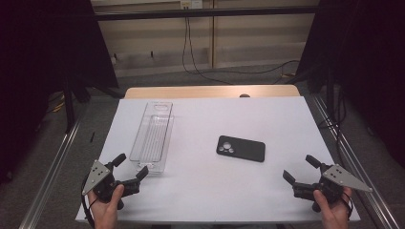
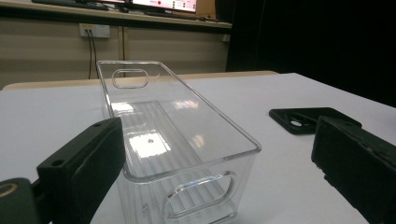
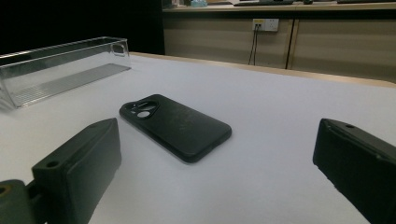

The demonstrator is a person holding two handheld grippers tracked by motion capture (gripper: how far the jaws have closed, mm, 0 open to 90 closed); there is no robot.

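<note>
Black two-jaw tool bears grey three-cornered plate.

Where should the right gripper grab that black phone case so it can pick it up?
Probably across its two long edges, near the middle, coming straight down from above. The phone case lies flat on the white table, thin, with nothing beside it. The right gripper is open with nothing between its jaws, and would need turning to line them up.

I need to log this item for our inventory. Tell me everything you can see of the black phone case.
The black phone case looks like matte, soft plastic or rubber with rounded corners. It lies flat on the white table, outer back up, with round camera cut-outs at one end, the end toward the clear bin. It looks faintly scuffed. Nothing touches it except the table; both claws are apart from it.
</note>
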